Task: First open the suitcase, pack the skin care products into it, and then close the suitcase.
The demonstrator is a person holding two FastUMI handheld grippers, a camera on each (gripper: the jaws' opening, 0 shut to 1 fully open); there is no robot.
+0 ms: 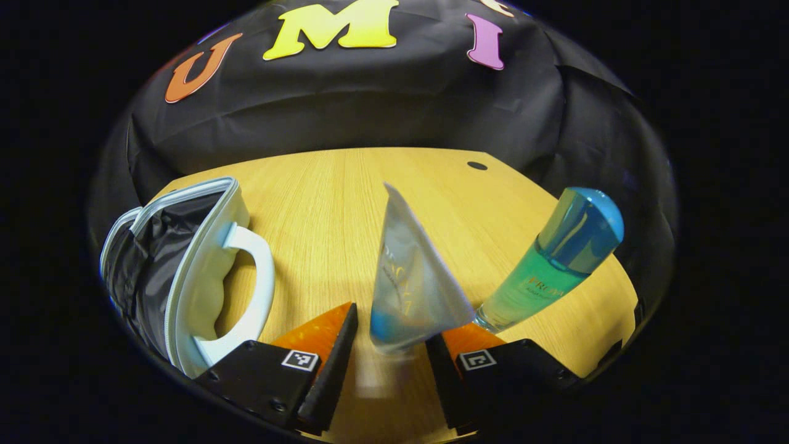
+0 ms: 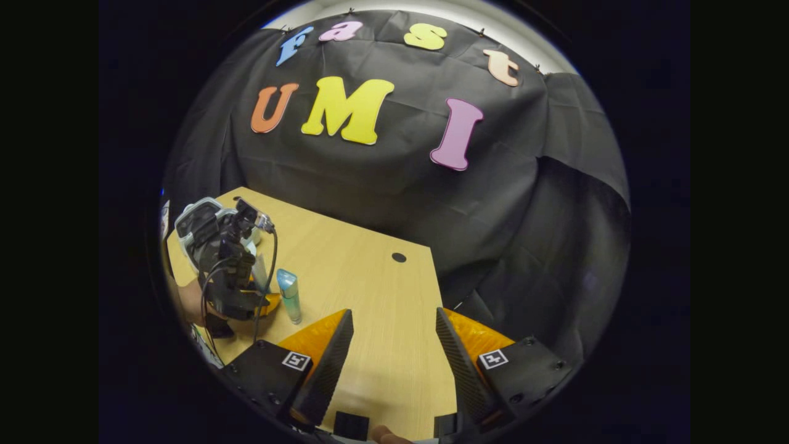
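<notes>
While the wooden table point(image 1: 320, 203) filled most of the left gripper view, we saw the suitcase point(image 1: 185, 277) standing open at its left, white shell with a handle, dark lining showing, its lower edge cut off. Right of centre stood a blue-capped green bottle point(image 1: 558, 259), label too blurred to read. A clear tube point(image 1: 413, 283) stood upright between the left gripper's point(image 1: 389, 345) spread fingers; whether either touched it, we couldn't tell. In the right gripper view, right gripper point(image 2: 394, 351) hovered over bare table, fingers apart, nothing between them; the far left gripper hid most of the suitcase and tube.
</notes>
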